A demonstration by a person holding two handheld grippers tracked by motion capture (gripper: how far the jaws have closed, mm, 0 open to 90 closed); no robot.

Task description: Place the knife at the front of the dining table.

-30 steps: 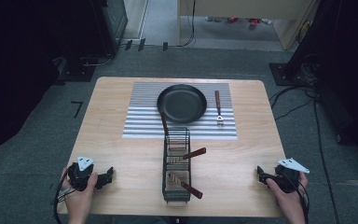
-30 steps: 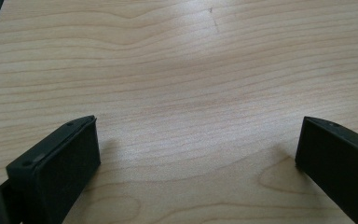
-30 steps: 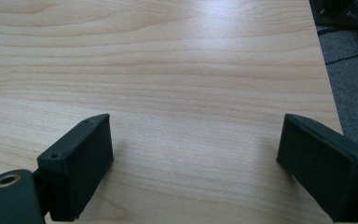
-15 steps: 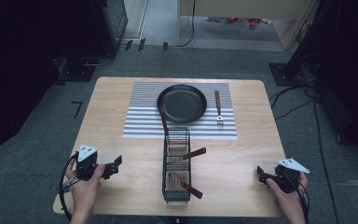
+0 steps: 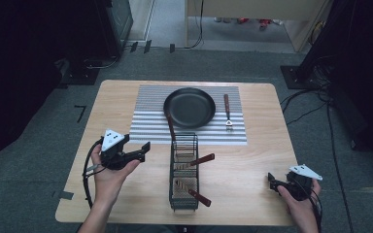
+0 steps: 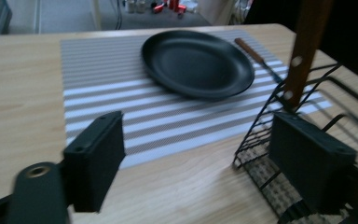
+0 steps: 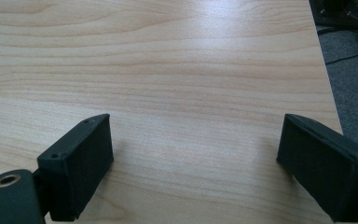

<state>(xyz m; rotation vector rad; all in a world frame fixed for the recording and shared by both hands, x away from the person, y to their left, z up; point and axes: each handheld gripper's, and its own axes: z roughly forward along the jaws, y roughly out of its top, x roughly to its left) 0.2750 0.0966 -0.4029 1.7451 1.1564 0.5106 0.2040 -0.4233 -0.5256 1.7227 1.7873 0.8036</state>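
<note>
The left claw (image 5: 145, 148) hangs above the table (image 5: 126, 204), pointed toward the black wire rack (image 5: 183, 170) at the table's middle. Its jaws have just been closing in from full width, yet a broad gap remains and nothing lies between them. In the left gripper view the rack's corner (image 6: 279, 140) sits just beyond the right jaw, and a wooden handle (image 6: 305, 51) rises steeply out of it.

That upper wooden-handled utensil (image 5: 201, 160) leans over the rack's right edge, a second one (image 5: 196, 196) lies lower down, and the rack looks like the thing being reached for. To take a handle well, the claw should come in over the near wire wall, keep both jaws clear of the wires, and close on the bare wood.

The right claw (image 5: 272, 180) rests near the table's right front corner, jaws wide over bare wood (image 7: 191, 93). It could steady the rack if it slides.

The frying pan (image 5: 189, 107) on the striped mat (image 5: 145, 126) stands well apart.
</note>
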